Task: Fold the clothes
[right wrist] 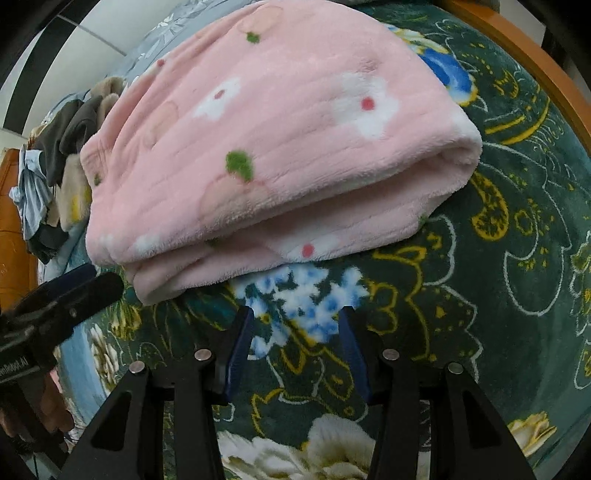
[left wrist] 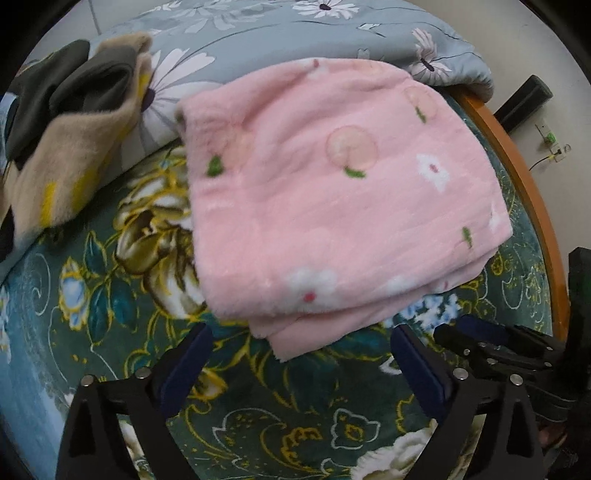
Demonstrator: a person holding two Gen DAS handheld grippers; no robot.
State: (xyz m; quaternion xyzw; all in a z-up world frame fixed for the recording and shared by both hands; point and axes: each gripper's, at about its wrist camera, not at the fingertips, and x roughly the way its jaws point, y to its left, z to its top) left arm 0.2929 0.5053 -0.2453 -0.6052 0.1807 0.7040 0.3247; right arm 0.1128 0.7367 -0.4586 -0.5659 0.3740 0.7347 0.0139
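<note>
Lying folded on the dark green floral blanket (left wrist: 258, 398) that is covering the bed, the pink fleece garment (left wrist: 332, 199) is showing as a thick, roughly square bundle printed with white flowers, pale peaches and green leaves. In the right wrist view its layers are stacking at the near edge, with a rounded fold running down its right side, and the bottom layer is sticking out a little at the near left corner.

The left gripper (left wrist: 301, 354) is hovering just short of the bundle's near corner, its blue-padded fingers (left wrist: 188, 365) standing wide apart with nothing between them. The right gripper (right wrist: 295, 343) is hanging near the garment's front edge over a blue-and-white flower in the blanket, its fingers (right wrist: 240, 350) also parted and gripping nothing, not touching the cloth. Each gripper is appearing at the side of the other's view, so the two are sitting close together in front of the garment.

Beyond the bundle, a grey-blue quilt with white daisies (left wrist: 258, 33) is lying bunched along the far side of the bed. To the left, a heap of other clothes (left wrist: 62, 122), beige plush with yellow marks and dark grey pieces, is resting partly on that quilt. An orange wooden bed frame (left wrist: 524, 177) is curving along the right edge, with pale floor beyond it.
</note>
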